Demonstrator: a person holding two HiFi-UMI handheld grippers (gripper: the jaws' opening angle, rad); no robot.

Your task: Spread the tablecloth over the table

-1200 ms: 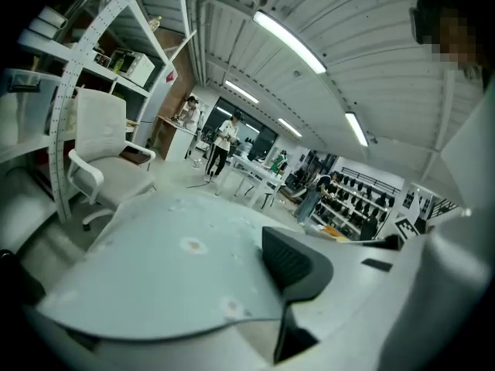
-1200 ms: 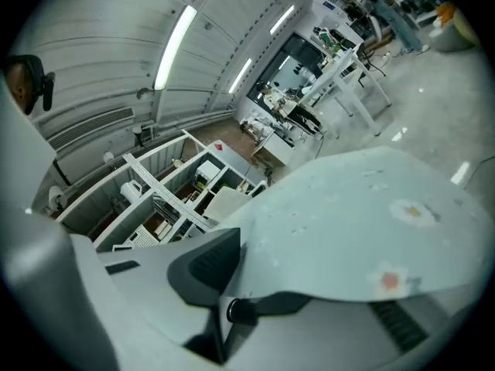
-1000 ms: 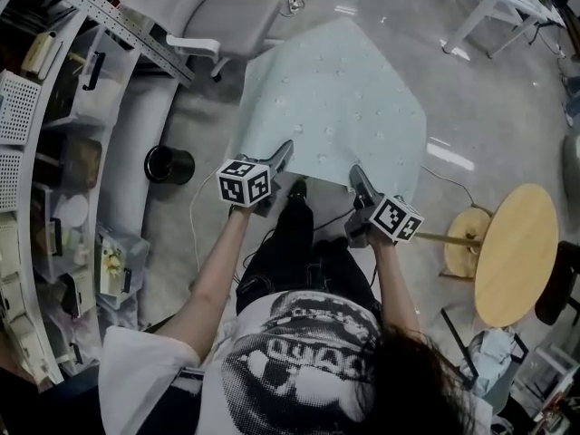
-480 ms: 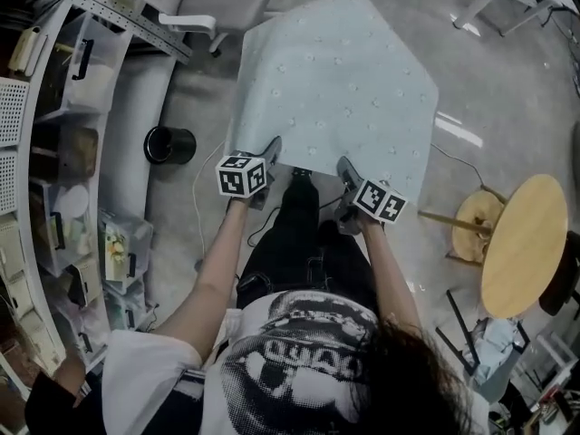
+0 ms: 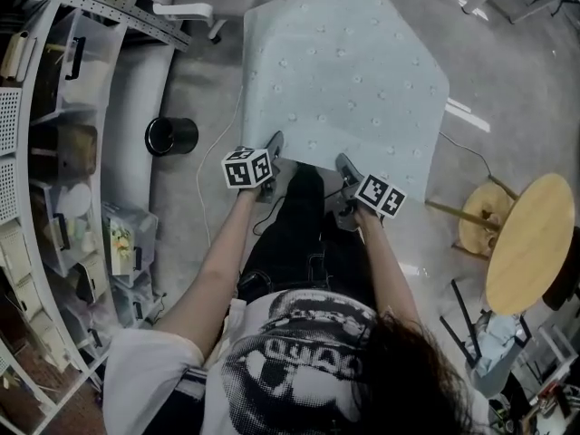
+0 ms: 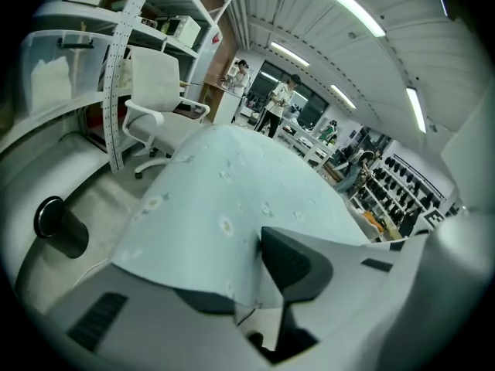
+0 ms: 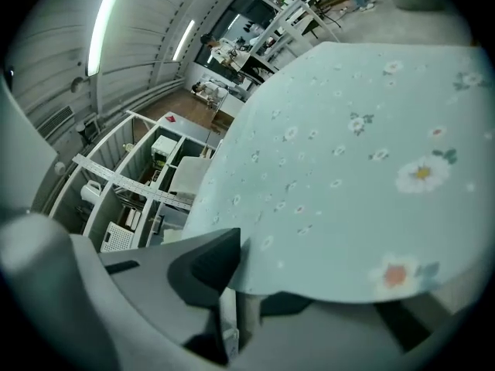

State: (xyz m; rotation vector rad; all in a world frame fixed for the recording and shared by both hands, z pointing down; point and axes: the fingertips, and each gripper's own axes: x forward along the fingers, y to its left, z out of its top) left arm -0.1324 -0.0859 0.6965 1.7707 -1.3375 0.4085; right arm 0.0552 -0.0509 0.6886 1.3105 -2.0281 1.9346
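Note:
The tablecloth [image 5: 344, 71] is pale blue-green with small flowers and lies spread out ahead of the person, hiding whatever is under it. My left gripper [image 5: 275, 143] is shut on its near edge at the left. My right gripper [image 5: 345, 163] pinches the same edge at the right, and its jaws are easing open slightly with the cloth still pressed between them. In the left gripper view the tablecloth [image 6: 224, 199] arches away from the left gripper [image 6: 244, 277], one jaw above the hem and one below. The right gripper view shows the tablecloth [image 7: 363, 153] held the same way by the right gripper [image 7: 244, 284].
A black cylindrical bin [image 5: 170, 135] stands on the floor left of the cloth. A white office chair [image 5: 181, 12] and curved shelving [image 5: 54, 152] are at the left. A round wooden table [image 5: 530, 243] and a stool [image 5: 480, 229] stand at the right. Cables run along the floor.
Both grippers have come down with the cloth's near edge, drawing a little closer together. The cloth now reaches farther up the head view and looks flatter.

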